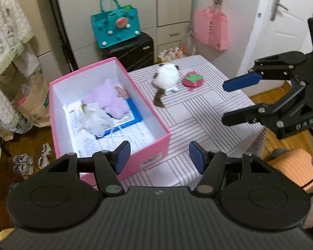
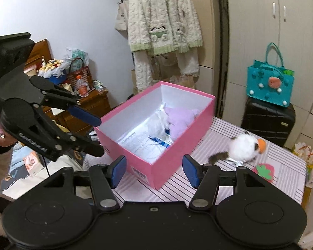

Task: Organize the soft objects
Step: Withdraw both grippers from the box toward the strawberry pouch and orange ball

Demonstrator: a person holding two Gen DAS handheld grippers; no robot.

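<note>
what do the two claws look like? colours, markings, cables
Both match: the left claw and right claw are matte black plastic linkages with silver pivot pins, blue pads on the fingertips and round discs on a ribbed base. White lettering marks the side plates; a thin black cable trails from the left one.

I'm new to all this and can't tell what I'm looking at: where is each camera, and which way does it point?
Left wrist: sits on the left gripper, looking along its open fingers at the pink box and the table; the right gripper shows at right.
Right wrist: sits on the right gripper, facing the box from the other side; the left gripper shows at left.
Shared: box, purple toy, white toy, strawberry, teal bag.
</note>
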